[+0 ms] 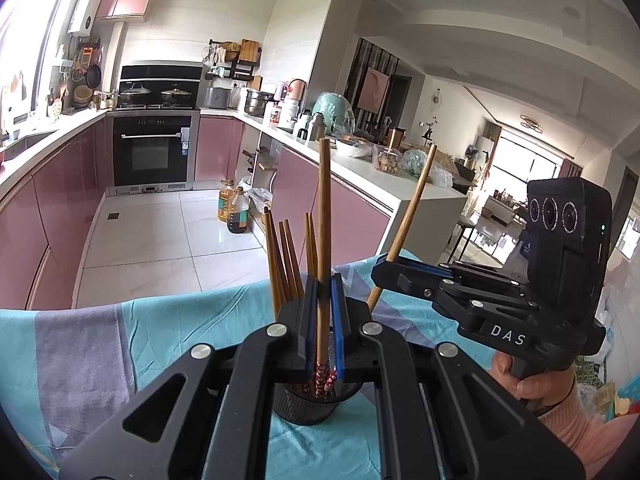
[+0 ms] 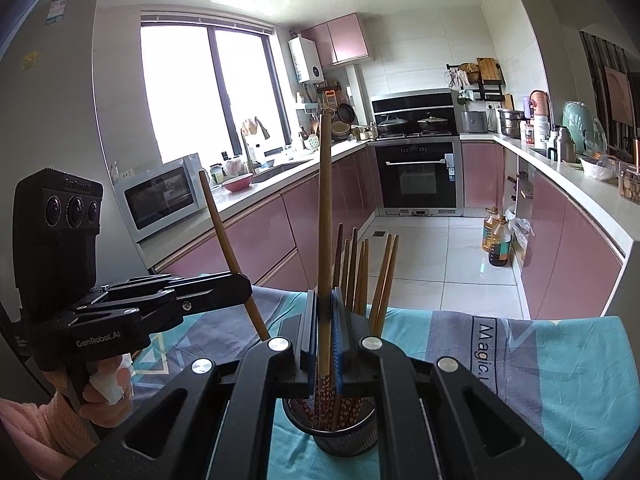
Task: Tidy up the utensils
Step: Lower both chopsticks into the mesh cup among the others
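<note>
My left gripper is shut on a brown chopstick that stands nearly upright, its patterned lower end inside a black mesh holder. Several more chopsticks lean in the holder just left of my fingers. To the right, my right gripper is shut on a second chopstick, tilted to the right. In the right wrist view that gripper holds its chopstick upright over the holder, beside the standing chopsticks. The left gripper grips its slanted chopstick on the left.
The holder stands on a table under a teal and grey cloth, whose far edge drops to the tiled kitchen floor. Pink cabinets, an oven and two oil bottles lie beyond. A person's hand holds the right gripper's handle.
</note>
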A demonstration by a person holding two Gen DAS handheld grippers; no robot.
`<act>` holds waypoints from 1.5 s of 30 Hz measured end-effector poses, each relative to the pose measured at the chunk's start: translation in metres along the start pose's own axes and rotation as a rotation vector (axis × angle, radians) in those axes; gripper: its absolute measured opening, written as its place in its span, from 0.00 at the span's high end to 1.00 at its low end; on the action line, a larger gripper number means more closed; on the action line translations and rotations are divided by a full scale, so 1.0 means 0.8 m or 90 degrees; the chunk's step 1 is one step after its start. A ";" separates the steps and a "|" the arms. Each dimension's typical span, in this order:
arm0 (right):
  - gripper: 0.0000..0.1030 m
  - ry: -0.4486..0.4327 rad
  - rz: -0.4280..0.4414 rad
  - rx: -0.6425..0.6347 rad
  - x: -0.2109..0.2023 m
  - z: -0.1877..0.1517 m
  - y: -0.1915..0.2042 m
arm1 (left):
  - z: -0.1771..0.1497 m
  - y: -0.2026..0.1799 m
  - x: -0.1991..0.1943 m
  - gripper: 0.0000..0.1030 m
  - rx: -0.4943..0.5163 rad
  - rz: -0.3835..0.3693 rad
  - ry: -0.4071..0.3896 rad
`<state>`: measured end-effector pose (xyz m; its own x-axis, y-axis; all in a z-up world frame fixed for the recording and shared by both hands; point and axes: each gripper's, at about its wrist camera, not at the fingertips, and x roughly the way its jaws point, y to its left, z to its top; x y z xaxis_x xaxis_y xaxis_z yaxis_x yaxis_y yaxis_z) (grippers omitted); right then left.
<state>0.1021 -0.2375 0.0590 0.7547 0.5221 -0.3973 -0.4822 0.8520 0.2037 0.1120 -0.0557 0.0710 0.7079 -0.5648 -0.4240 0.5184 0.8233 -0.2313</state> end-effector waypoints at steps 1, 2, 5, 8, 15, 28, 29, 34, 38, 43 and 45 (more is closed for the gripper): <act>0.94 0.001 0.000 0.001 0.000 -0.001 -0.001 | -0.001 0.000 0.001 0.93 0.000 0.000 0.002; 0.94 0.003 0.000 0.001 0.002 -0.001 -0.001 | -0.001 -0.001 0.001 0.93 0.000 0.001 0.005; 0.94 0.006 0.000 0.002 0.004 -0.002 -0.002 | -0.003 -0.004 0.003 0.93 0.000 0.003 0.011; 0.94 0.010 0.000 0.004 0.008 -0.003 -0.004 | -0.004 -0.002 0.005 0.93 -0.001 0.004 0.017; 0.94 0.020 0.001 0.007 0.014 -0.007 -0.008 | -0.004 -0.003 0.014 0.93 -0.001 0.009 0.033; 0.94 0.036 0.001 0.013 0.025 -0.015 -0.012 | -0.004 -0.009 0.023 0.93 0.003 0.011 0.052; 0.94 0.037 0.002 0.014 0.026 -0.015 -0.012 | -0.005 -0.010 0.023 0.93 0.003 0.012 0.052; 0.94 0.043 0.003 0.015 0.027 -0.019 -0.014 | -0.005 -0.009 0.025 0.93 0.003 0.012 0.055; 0.94 0.048 0.004 0.016 0.031 -0.021 -0.014 | -0.005 -0.008 0.028 0.93 0.004 0.014 0.060; 0.94 0.053 0.005 0.017 0.035 -0.023 -0.015 | -0.009 -0.006 0.032 0.93 0.003 0.016 0.064; 0.94 0.054 0.004 0.017 0.036 -0.025 -0.016 | -0.009 -0.006 0.034 0.93 0.003 0.017 0.066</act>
<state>0.1209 -0.2340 0.0275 0.7105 0.5232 -0.4705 -0.4737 0.8501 0.2301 0.1249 -0.0748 0.0543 0.6681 -0.5341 -0.5180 0.5031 0.8372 -0.2142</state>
